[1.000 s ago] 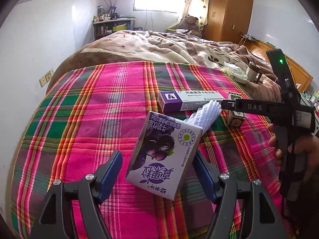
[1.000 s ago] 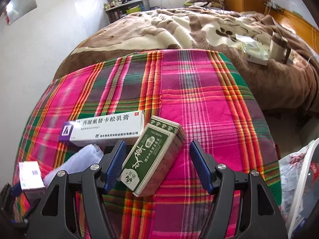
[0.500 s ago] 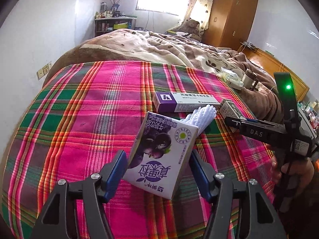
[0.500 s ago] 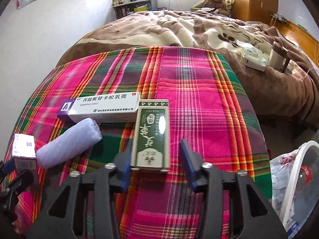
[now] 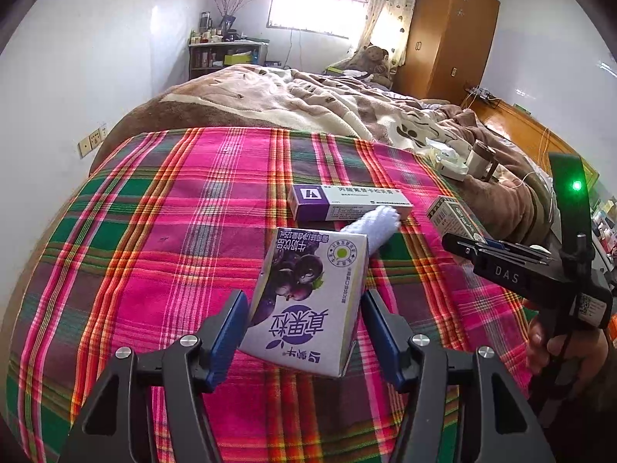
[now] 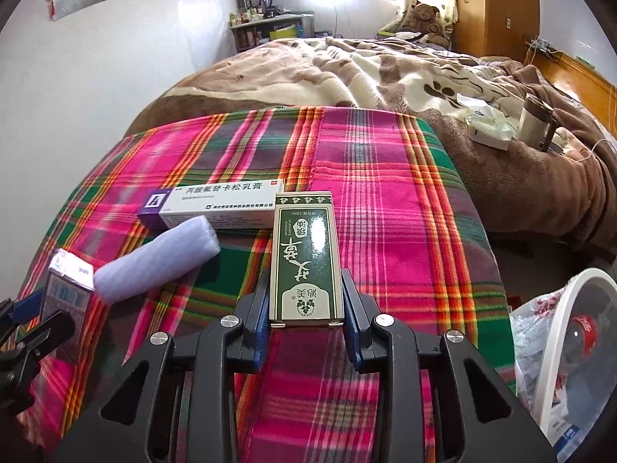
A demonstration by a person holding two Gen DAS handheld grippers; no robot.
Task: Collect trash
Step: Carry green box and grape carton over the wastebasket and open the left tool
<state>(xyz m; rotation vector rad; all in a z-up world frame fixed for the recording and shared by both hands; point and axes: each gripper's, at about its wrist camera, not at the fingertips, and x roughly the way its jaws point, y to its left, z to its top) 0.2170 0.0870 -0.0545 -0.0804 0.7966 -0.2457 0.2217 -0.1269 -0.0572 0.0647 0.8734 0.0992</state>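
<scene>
My left gripper (image 5: 302, 328) is shut on a purple milk carton (image 5: 308, 297) and holds it tilted above the plaid blanket (image 5: 154, 239). My right gripper (image 6: 304, 306) is shut on a green box (image 6: 304, 258), with both pads pressed on its sides. The green box also shows in the left wrist view (image 5: 453, 216). A white and purple ointment box (image 6: 216, 204) and a pale foam roll (image 6: 158, 258) lie on the blanket between the grippers. The carton shows at the left edge of the right wrist view (image 6: 67, 289).
A white trash bin with a plastic liner (image 6: 559, 351) stands on the floor at the right of the bed. A brown blanket (image 6: 385, 73) covers the far bed. A tissue pack (image 6: 488, 127) and a cup (image 6: 534, 119) lie on it.
My right gripper has closed on the green box, which turned from tilted to straight between the jaws. My left gripper has narrowed onto the carton and lifted it a little.
</scene>
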